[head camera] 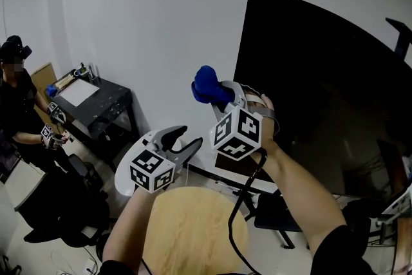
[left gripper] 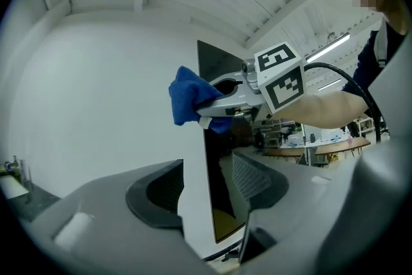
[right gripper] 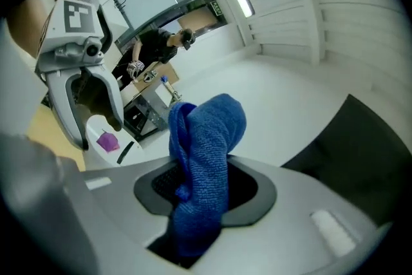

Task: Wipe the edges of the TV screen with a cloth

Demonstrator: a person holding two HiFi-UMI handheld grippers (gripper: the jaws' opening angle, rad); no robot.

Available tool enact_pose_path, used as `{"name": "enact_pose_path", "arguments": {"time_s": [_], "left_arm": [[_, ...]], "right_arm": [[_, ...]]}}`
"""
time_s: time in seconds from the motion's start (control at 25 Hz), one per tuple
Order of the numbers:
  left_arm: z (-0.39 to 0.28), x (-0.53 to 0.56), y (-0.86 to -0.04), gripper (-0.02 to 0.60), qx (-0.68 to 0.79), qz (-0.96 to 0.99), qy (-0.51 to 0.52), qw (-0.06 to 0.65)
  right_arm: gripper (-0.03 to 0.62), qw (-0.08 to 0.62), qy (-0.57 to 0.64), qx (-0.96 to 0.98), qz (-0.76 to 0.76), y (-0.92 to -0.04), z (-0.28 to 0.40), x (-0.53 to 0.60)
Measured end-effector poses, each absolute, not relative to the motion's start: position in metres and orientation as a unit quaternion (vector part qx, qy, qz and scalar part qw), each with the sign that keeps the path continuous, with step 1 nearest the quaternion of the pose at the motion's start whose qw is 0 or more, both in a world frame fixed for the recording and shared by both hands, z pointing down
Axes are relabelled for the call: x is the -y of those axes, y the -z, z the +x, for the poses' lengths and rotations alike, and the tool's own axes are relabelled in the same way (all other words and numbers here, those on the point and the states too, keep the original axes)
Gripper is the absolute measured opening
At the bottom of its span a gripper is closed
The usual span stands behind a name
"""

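The big black TV screen (head camera: 322,93) stands against the white wall at the right of the head view. My right gripper (head camera: 215,92) is shut on a bunched blue cloth (head camera: 207,88), held just left of the screen's left edge, not touching it as far as I can see. In the right gripper view the cloth (right gripper: 203,170) stands up between the jaws, with the screen (right gripper: 360,158) off to the right. My left gripper (head camera: 177,138) hangs lower and to the left, open and holding nothing. The left gripper view looks up at the TV's edge (left gripper: 215,203) and the cloth (left gripper: 190,100).
A round wooden table (head camera: 193,228) lies right below my arms, with a small white table (head camera: 125,177) beside it. A dark desk (head camera: 96,100) stands at the left wall. A person in black (head camera: 19,113) stands at the far left with grippers in hand.
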State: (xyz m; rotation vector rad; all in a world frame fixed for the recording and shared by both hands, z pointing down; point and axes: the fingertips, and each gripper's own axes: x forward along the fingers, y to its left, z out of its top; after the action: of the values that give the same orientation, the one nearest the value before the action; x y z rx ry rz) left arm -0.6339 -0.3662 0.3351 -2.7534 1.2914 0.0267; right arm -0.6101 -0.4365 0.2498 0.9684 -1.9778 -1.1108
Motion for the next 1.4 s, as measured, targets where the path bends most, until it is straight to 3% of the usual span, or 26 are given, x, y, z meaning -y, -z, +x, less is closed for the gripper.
{"name": "enact_pose_path", "arguments": {"time_s": [0.84,1.4], "left_arm": [[-0.619,0.384,-0.379,0.229,-0.41,-0.912,0.013,0.015],[-0.61,0.384,-0.485,0.244,-0.396,-0.914,0.074,-0.049]], "right_arm": [[0.141,0.321,0.324,0.79,0.41,-0.368,-0.589,0.46],[0.141,0.329,0.25,0.818,0.401,-0.485,-0.582,0.458]]}}
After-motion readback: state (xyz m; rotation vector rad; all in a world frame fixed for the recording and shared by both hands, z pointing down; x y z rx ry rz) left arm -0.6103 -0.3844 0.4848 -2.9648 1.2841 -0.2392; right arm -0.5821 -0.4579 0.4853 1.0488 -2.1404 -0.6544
